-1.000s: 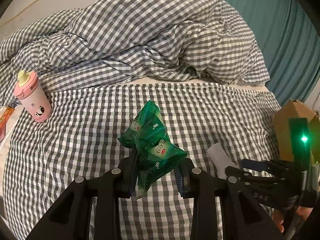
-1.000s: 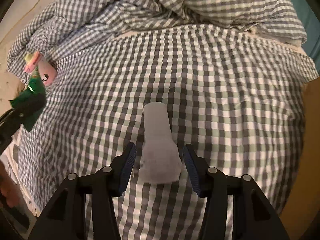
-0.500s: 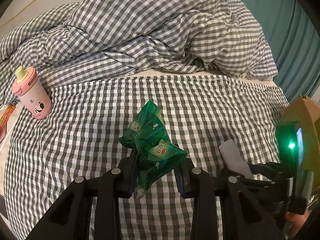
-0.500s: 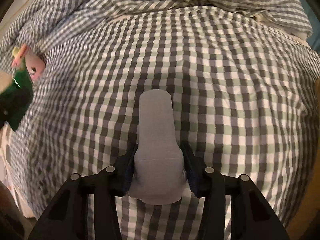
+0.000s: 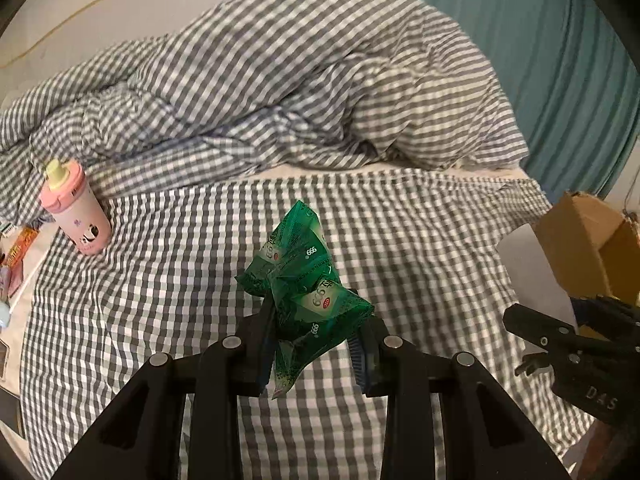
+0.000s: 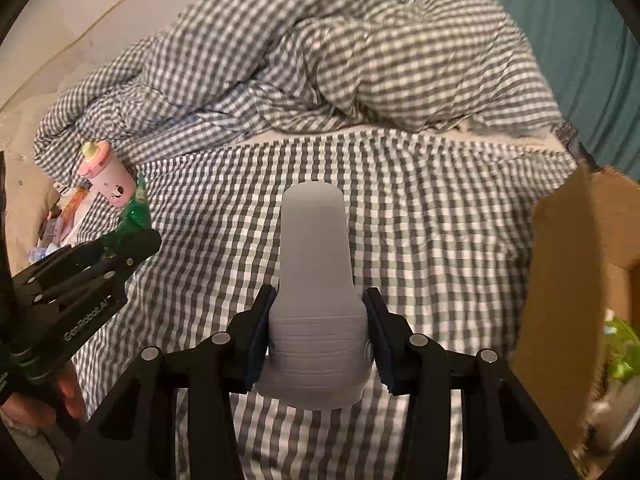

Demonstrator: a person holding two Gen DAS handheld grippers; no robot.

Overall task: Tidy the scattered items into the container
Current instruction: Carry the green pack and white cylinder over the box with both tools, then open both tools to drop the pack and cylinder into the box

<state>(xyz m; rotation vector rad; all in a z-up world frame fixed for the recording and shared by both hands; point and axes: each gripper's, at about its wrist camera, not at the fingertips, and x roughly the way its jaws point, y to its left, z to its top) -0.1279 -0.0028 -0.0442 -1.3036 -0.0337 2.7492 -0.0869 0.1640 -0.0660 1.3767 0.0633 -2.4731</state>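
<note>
Left claw (image 5: 316,344) clamped on crumpled green sachets (image 5: 304,284), right claw (image 6: 318,340) pinching a grey bottle (image 6: 314,292) above the bed (image 6: 420,240), cardboard box (image 6: 560,280) right; slippery foil, smooth plastic, possibly dropping short.

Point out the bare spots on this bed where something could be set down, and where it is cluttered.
Free: the flat checked sheet between the pink cup, the bunched duvet and the cardboard box. Crowded: the strip beside the pink cup, where snack packets lie. The box already holds items.
</note>
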